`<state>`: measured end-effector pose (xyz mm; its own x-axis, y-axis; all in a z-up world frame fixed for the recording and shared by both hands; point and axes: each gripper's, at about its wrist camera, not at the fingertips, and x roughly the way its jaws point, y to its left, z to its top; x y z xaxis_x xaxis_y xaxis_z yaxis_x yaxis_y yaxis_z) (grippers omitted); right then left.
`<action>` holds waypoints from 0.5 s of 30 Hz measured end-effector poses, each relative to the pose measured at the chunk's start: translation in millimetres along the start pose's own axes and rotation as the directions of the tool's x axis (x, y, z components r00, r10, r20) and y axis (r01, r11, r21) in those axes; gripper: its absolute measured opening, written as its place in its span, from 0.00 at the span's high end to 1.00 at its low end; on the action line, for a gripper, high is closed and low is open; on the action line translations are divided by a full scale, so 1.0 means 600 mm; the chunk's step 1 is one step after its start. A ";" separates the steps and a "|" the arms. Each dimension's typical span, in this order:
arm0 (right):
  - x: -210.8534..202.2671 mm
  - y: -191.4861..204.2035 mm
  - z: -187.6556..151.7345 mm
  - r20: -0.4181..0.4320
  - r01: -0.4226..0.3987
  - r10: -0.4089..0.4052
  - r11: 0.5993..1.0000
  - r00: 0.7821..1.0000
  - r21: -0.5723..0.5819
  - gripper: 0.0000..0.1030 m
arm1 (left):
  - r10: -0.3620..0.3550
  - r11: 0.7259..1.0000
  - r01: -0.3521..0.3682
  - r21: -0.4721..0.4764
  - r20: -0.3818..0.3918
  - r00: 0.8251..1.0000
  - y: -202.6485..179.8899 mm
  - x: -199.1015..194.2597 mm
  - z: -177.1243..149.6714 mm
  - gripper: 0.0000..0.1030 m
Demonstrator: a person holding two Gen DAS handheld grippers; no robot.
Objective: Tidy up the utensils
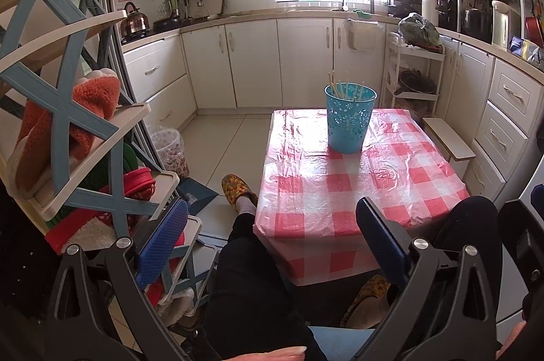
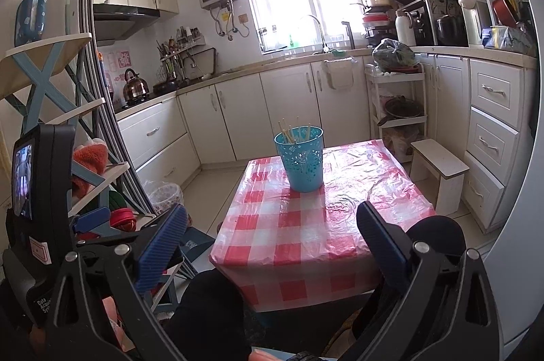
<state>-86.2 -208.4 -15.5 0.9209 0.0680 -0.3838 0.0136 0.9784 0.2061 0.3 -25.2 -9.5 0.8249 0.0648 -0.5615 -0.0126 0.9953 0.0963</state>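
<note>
Small table (image 1: 357, 187) with a red checked cloth, teal holder (image 1: 350, 119) standing near its far end, chopsticks (image 1: 340, 87) upright inside. Left gripper (image 1: 272, 245) and right gripper (image 2: 272, 248) both hang wide open near the table's front edge, holding nothing. Only the left view shows the yellow slipper (image 1: 238, 191); only the right catches the other gripper's little screen (image 2: 23, 177).

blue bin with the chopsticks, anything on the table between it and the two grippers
Nothing visible. The blue perforated plastic bin holding wooden chopsticks stands alone on the red-and-white checked tablecloth. The cloth between it and the open left gripper and open right gripper is bare.
</note>
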 end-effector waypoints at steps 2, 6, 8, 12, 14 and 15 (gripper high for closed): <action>0.000 0.000 0.000 0.001 0.000 0.000 1.000 1.000 0.000 0.07 | 0.000 1.000 0.000 0.000 0.000 1.000 0.000 0.000 0.000 0.08; 0.002 0.002 0.000 0.000 0.000 0.000 1.000 1.000 -0.001 0.07 | 0.000 1.000 0.000 -0.001 0.000 1.000 0.000 0.000 0.000 0.08; 0.001 0.002 0.000 0.000 0.000 0.000 1.000 1.000 -0.001 0.07 | -0.001 1.000 0.001 -0.001 -0.001 1.000 0.000 0.000 0.000 0.08; 0.001 0.002 0.000 -0.001 0.000 0.000 1.000 1.000 -0.001 0.07 | 0.001 1.000 -0.001 -0.003 -0.001 1.000 0.000 0.001 -0.002 0.08; 0.002 0.003 0.000 -0.002 0.001 -0.001 1.000 1.000 -0.001 0.07 | 0.005 1.000 -0.005 -0.008 -0.001 1.000 0.001 0.001 -0.003 0.08; 0.002 0.004 0.000 -0.001 0.001 -0.001 1.000 1.000 -0.001 0.07 | 0.006 1.000 -0.006 -0.013 -0.002 1.000 0.002 0.002 -0.003 0.08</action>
<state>-85.2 -206.2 -15.4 0.9205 0.0672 -0.3850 0.0142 0.9787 0.2047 0.0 -23.7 -11.7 0.8238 0.0714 -0.5624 -0.0252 0.9957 0.0895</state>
